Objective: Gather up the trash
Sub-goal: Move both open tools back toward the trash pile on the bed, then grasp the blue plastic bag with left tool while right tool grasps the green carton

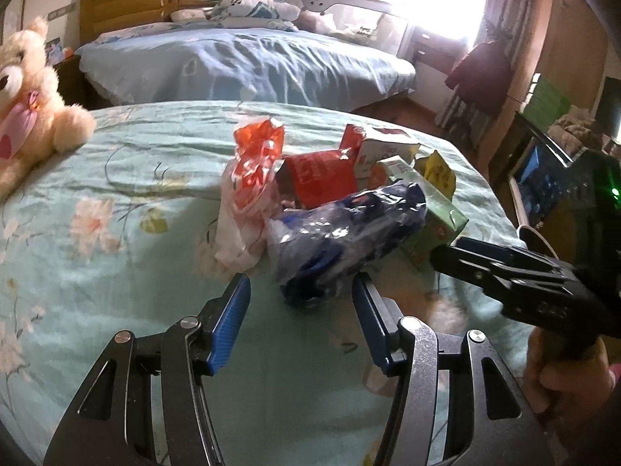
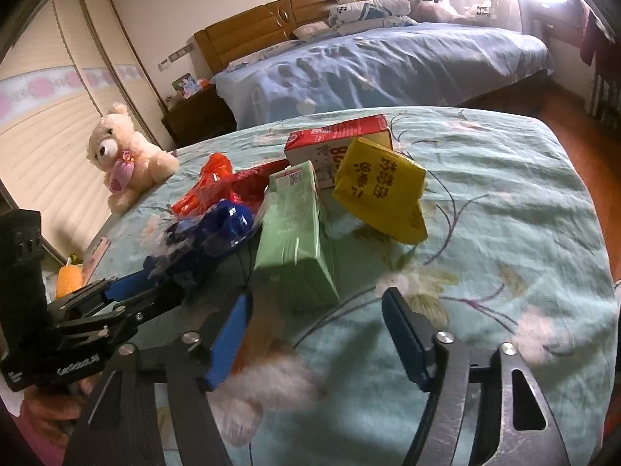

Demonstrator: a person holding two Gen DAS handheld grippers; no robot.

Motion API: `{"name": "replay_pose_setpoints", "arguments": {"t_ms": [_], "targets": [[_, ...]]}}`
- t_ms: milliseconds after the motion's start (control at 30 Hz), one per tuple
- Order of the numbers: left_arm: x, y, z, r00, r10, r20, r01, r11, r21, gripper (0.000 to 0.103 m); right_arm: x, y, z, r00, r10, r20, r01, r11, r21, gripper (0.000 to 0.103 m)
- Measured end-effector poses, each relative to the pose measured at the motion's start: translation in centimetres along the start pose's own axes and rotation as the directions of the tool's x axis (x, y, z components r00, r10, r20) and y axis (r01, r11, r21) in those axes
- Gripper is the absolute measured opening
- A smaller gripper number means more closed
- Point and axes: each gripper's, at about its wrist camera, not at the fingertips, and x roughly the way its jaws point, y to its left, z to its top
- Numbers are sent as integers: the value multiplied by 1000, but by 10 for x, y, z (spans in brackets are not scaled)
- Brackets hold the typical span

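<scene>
A heap of trash lies on a teal floral bedspread (image 1: 116, 194): a crumpled blue and clear plastic wrapper (image 1: 341, 233), a red-and-white plastic bag (image 1: 248, 178), a red carton (image 1: 322, 178), a white-and-red box (image 1: 384, 147), a green box (image 2: 295, 233) and a yellow packet (image 2: 380, 190). My left gripper (image 1: 300, 295) is open, its jaws just short of the blue wrapper. My right gripper (image 2: 314, 310) is open, just short of the green box. The right gripper also shows in the left wrist view (image 1: 450, 252), beside the green box (image 1: 434, 225).
A cream teddy bear (image 1: 27, 105) sits at the bedspread's left edge. A second bed with a blue cover (image 1: 248, 62) stands behind. A wardrobe (image 2: 46, 116) lines the left wall. An orange object (image 2: 70, 275) lies near the left edge.
</scene>
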Motion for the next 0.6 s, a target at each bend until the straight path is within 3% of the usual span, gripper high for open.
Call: {"name": "replay_pose_setpoints", "arguments": {"t_ms": [133,200,267,600], "targets": [[3,-5,2,1000,-19,0,19,1000,22,48,8,1,5,1000,6,-9,-6,1000,4,54],[6,-8,3,1000,-29,-6,29,999,35,35,10,1,7,1000,11,-10,-11,1000,5,48],[7,-10,3,999,-35,-9,35,998,45,24,11,2,8,1000,16,-14,-16,1000,4,34],[-9,-21,-10,997,-79,10,78,997,15,17,-12,0,-9,1000,17,15,-18,999,28,33]]}}
